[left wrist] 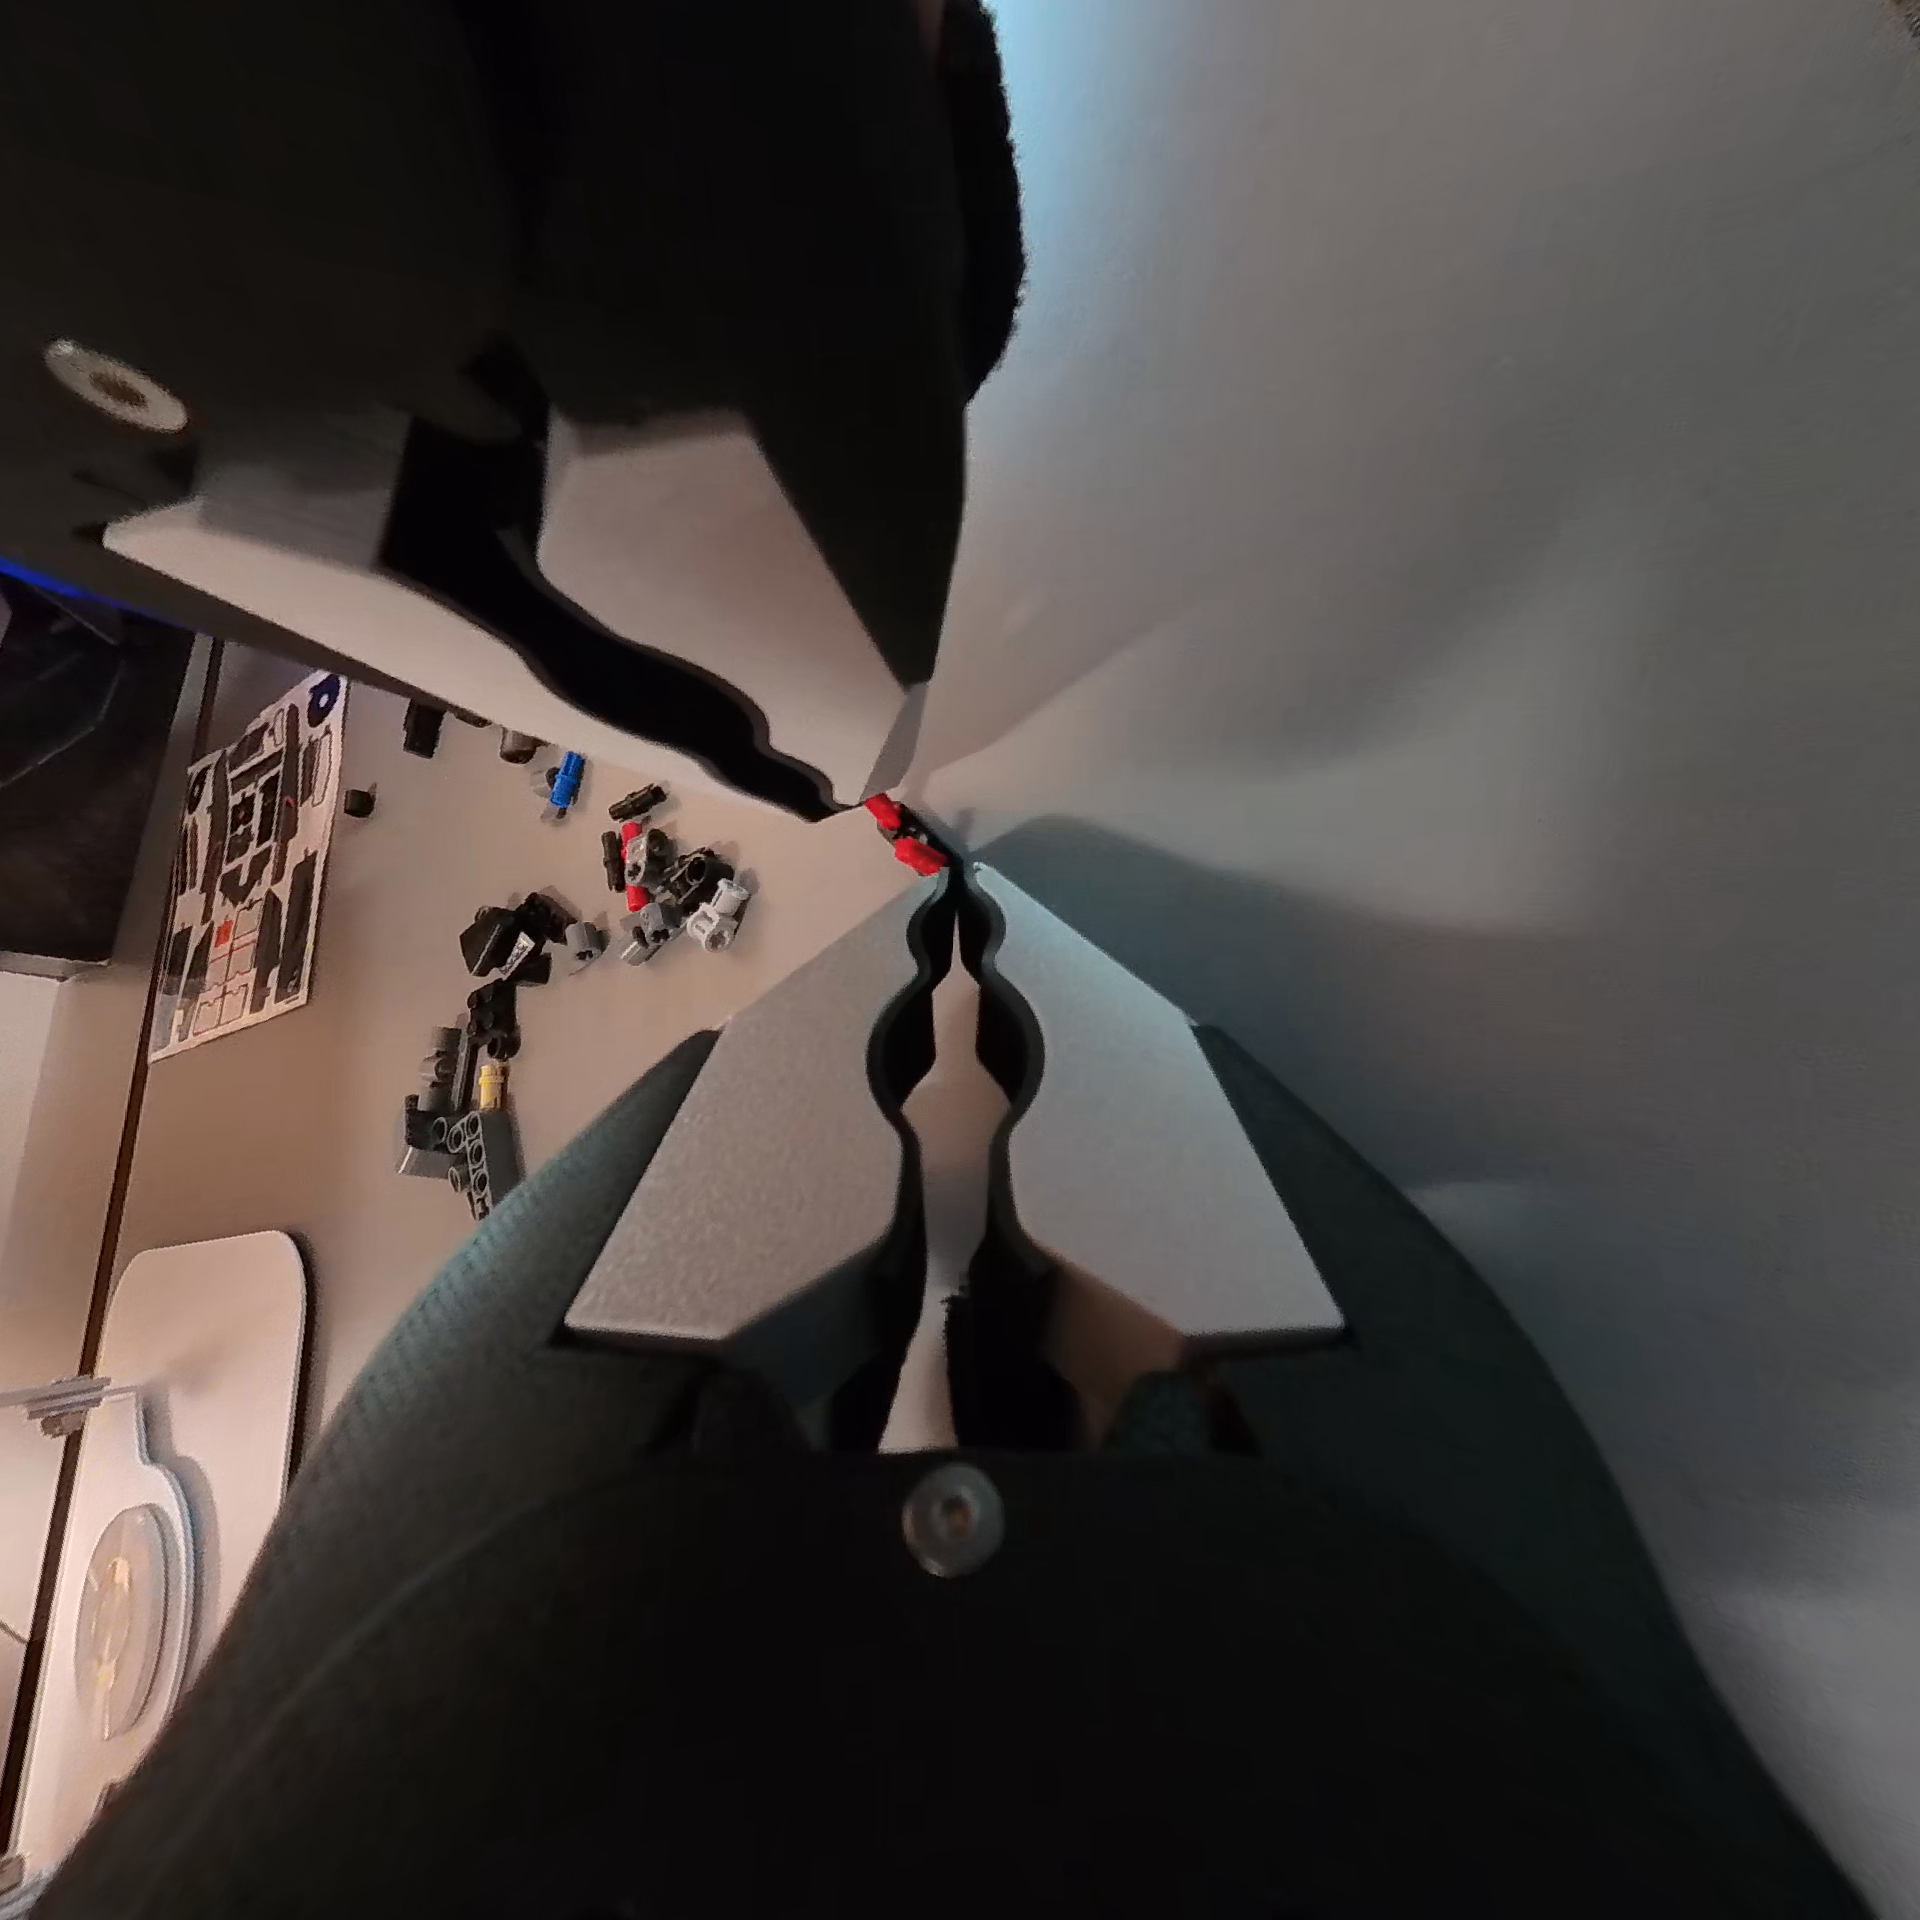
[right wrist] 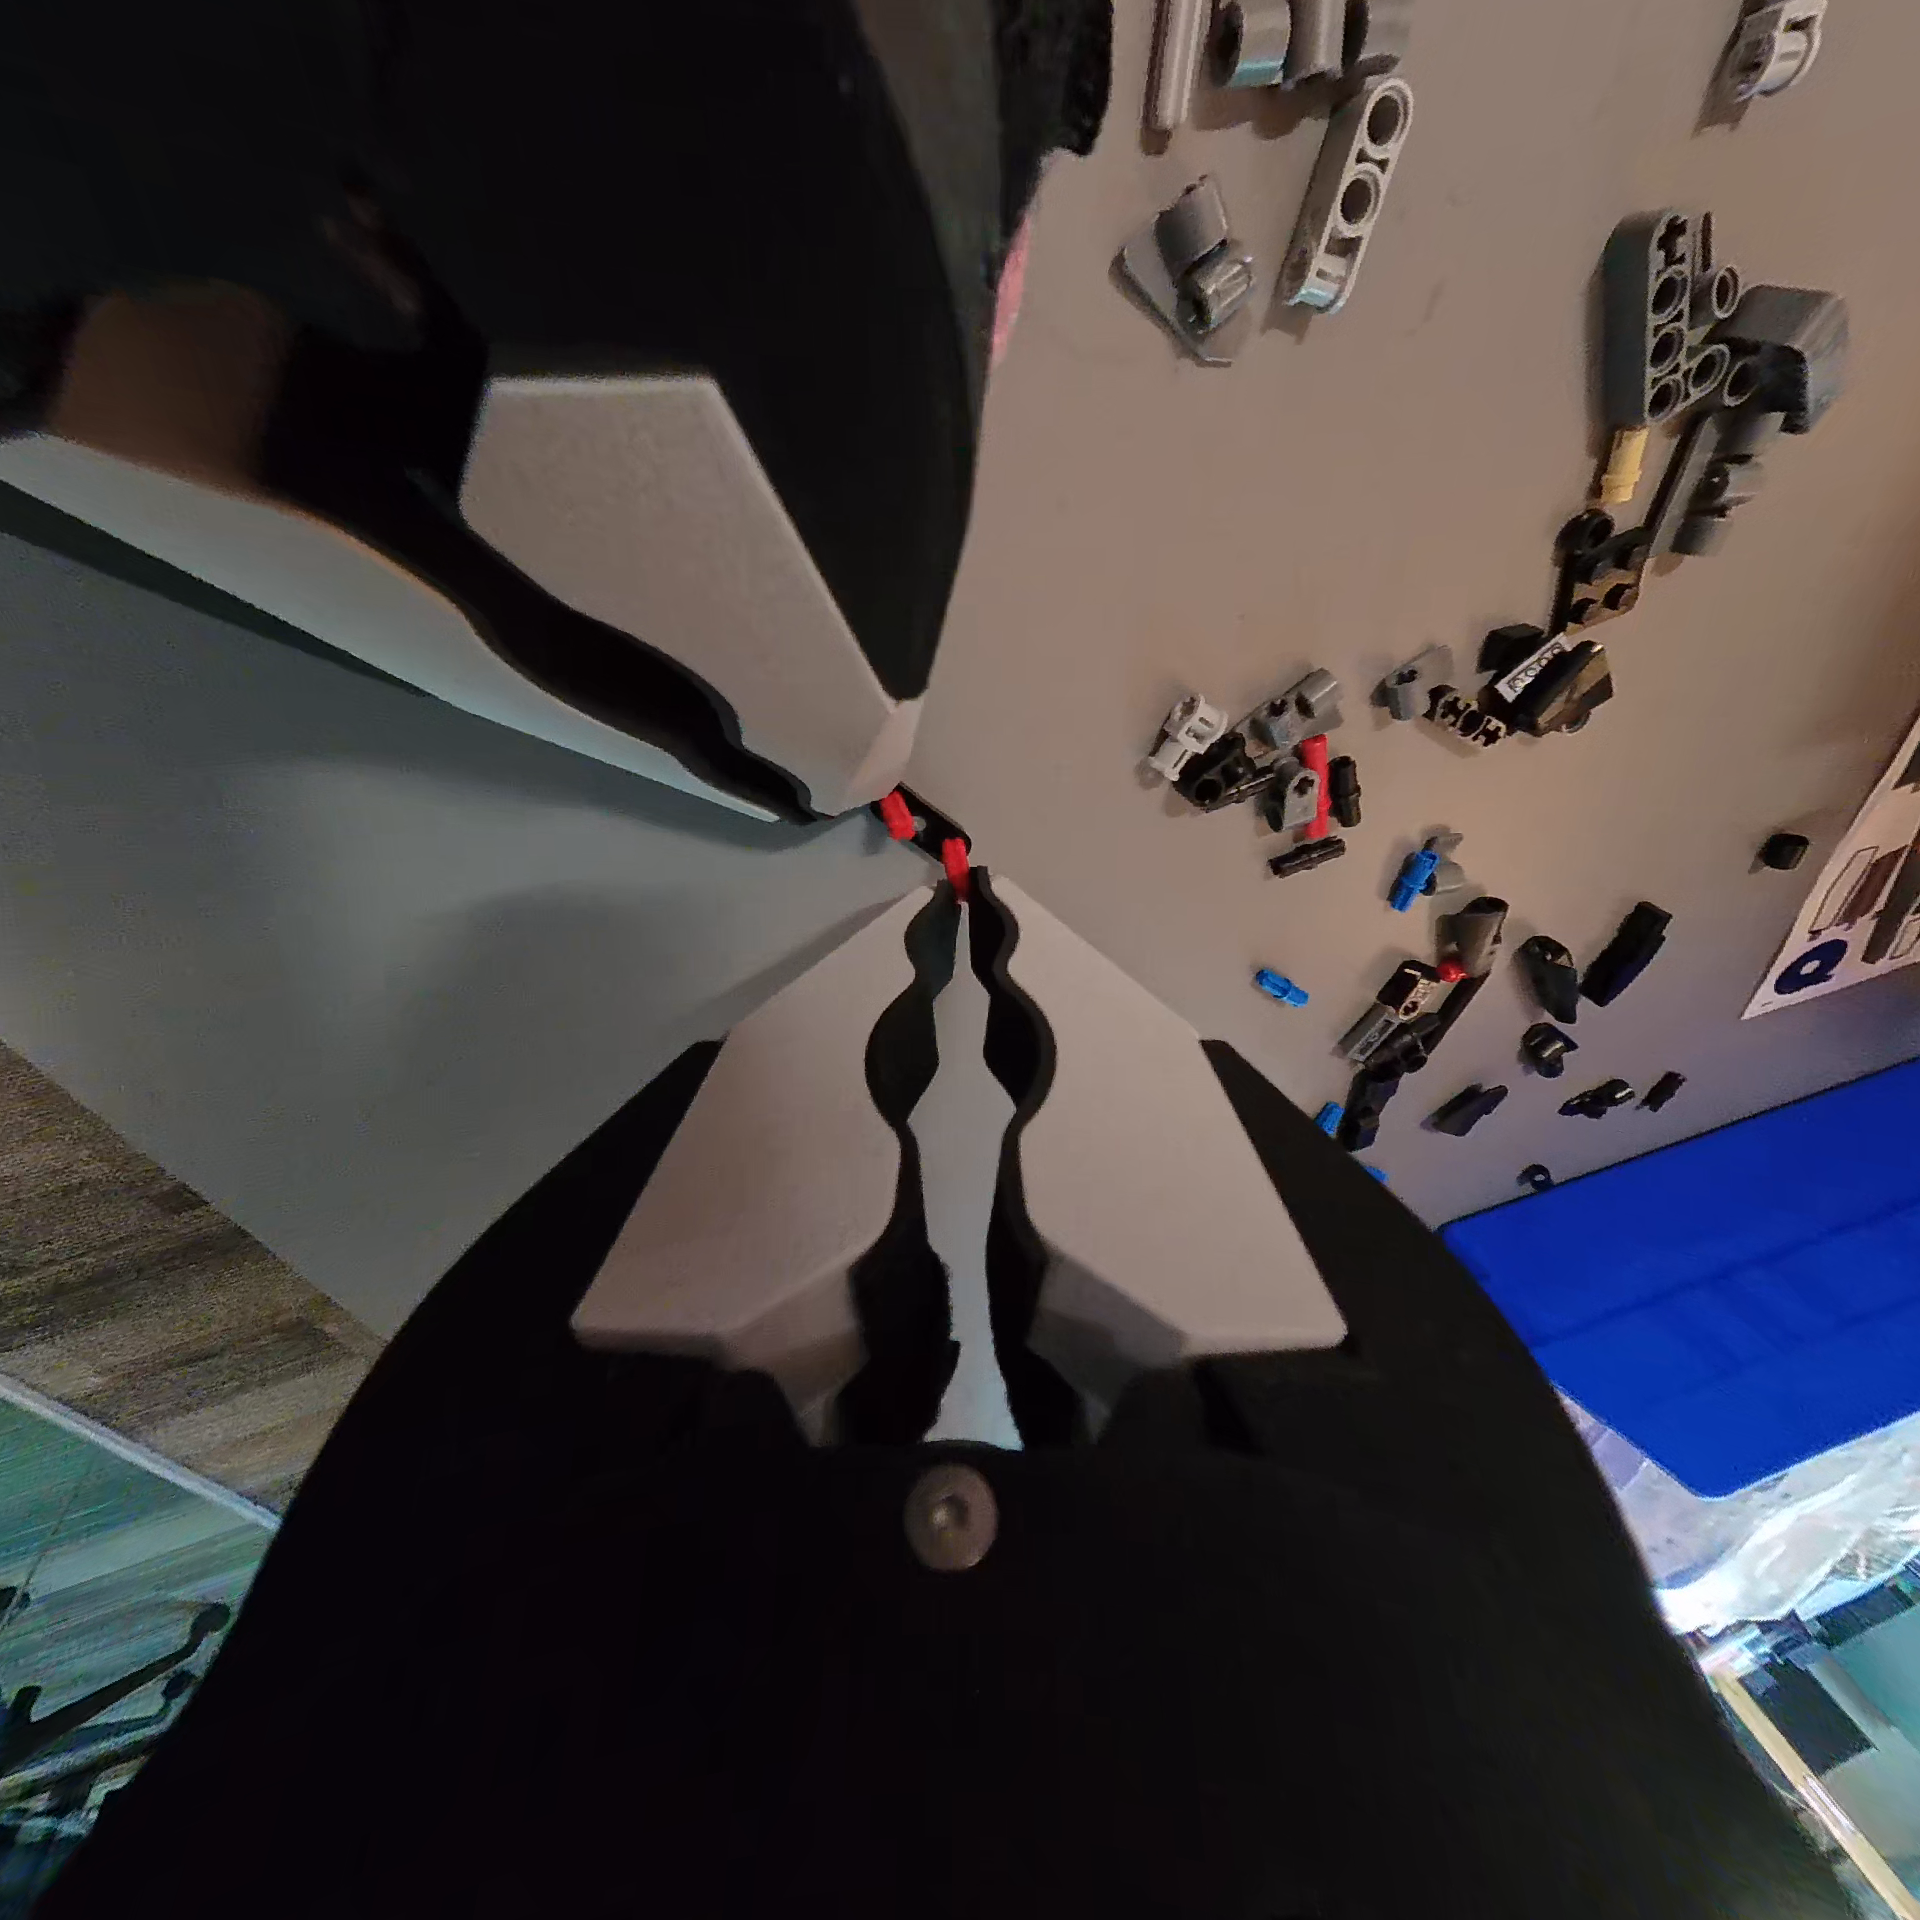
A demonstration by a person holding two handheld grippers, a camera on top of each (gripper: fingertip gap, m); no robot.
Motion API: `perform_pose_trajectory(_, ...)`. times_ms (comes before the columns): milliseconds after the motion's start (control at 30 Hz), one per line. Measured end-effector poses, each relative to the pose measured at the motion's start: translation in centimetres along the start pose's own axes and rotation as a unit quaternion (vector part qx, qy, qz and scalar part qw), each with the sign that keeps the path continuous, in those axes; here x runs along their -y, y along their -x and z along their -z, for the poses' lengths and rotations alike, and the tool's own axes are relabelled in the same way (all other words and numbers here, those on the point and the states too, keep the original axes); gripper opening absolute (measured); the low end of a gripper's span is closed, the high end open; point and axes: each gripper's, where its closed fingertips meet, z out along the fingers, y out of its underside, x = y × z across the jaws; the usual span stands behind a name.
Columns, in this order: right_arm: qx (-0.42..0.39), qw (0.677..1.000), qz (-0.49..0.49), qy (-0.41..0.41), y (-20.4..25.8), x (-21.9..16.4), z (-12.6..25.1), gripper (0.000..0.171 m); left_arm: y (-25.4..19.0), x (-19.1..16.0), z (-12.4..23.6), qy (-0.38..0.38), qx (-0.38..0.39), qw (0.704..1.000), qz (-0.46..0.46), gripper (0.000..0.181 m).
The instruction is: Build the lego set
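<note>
Left wrist view: nearest the lens, the left gripper (left wrist: 951,883) is seen with its jaws pressed together on the near end of a small black-and-red piece (left wrist: 906,834). The piece is held up off the counter (left wrist: 1351,520), straight ahead of the tips, with its long axis running up and to the left, away from them. Its far end is met by the right gripper (left wrist: 850,805), which comes in from upper left, its tips closed on or against that end; which of the two cannot be told. To the left, well apart on the counter, loose parts (left wrist: 665,894) are scattered, with a half-built dark assembly (left wrist: 462,1112) and a sticker sheet (left wrist: 255,862) further left.

Right wrist view: nearest the lens, the right gripper (right wrist: 961,888) is shown pinching a red pin at one end of the same piece (right wrist: 925,831). The piece is angled up-left toward the left gripper (right wrist: 847,808), by which the other end is held. The piece is thus bridged between both tip pairs, neither one nearer. The loose parts (right wrist: 1268,769) and the assembly (right wrist: 1704,395) are spread to the right, and a blue bin (right wrist: 1714,1309) sits lower right.

Judged step: the pin is being seated along the piece's long axis, so the push is expected to run tip to tip on that line; sideways slip could pop the pin free.
</note>
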Motion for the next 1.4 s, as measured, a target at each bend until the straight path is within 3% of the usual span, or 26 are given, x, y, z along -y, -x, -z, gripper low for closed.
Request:
perform_pose_trajectory(33, -0.002, 1.000, 0.001, 0.002, 0.0, 0.0, 0.0, 0.000, 0.0, 0.0, 0.0, 0.000, 0.000, 1.000, 0.000, 0.000)
perform_pose_trajectory(1200, 0.013, 1.000, 0.013, 0.006, -0.1, 0.5, -0.3, 0.000, 0.0, 0.0, 0.0, -0.002, 0.003, 1.000, -0.009, 0.000)
perform_pose_trajectory(1400, 0.043, 0.997, -0.047, -0.037, -0.4, 0.9, -0.3, 0.000, 0.1, 0.0, 0.1, -0.003, -0.002, 1.000, 0.000, 0.000)
